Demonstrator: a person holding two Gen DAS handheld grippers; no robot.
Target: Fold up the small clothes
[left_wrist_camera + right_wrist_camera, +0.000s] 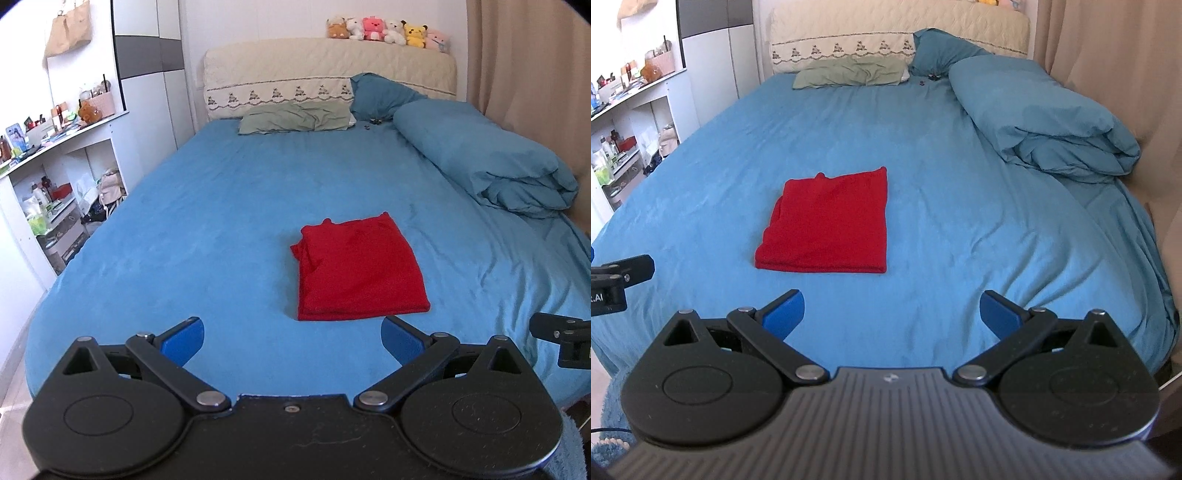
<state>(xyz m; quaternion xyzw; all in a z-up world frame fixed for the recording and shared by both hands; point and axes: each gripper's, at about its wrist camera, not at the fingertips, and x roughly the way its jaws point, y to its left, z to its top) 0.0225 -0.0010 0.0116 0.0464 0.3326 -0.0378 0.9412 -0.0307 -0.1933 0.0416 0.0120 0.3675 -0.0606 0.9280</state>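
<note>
A red garment (pixel 360 267) (pixel 829 225) lies folded into a compact rectangle on the blue bed sheet (pixel 203 229) (pixel 942 206). My left gripper (pixel 291 341) hovers just short of the garment's near edge, open, with nothing between its blue pads. My right gripper (pixel 892 315) is also open and empty, held back from the garment, which lies ahead and to its left. Part of the right gripper's black body (pixel 565 343) shows at the right edge of the left wrist view, and part of the left gripper's body (pixel 617 280) at the left edge of the right wrist view.
A rolled blue duvet (pixel 487 162) (pixel 1045 118) lies along the bed's right side. Pillows (pixel 295 120) (pixel 853 72) rest at the cream headboard (pixel 280 74), with plush toys (pixel 388 33) on top. Cluttered white shelves (pixel 55 177) (pixel 624 122) stand left; a curtain (pixel 528 74) hangs right.
</note>
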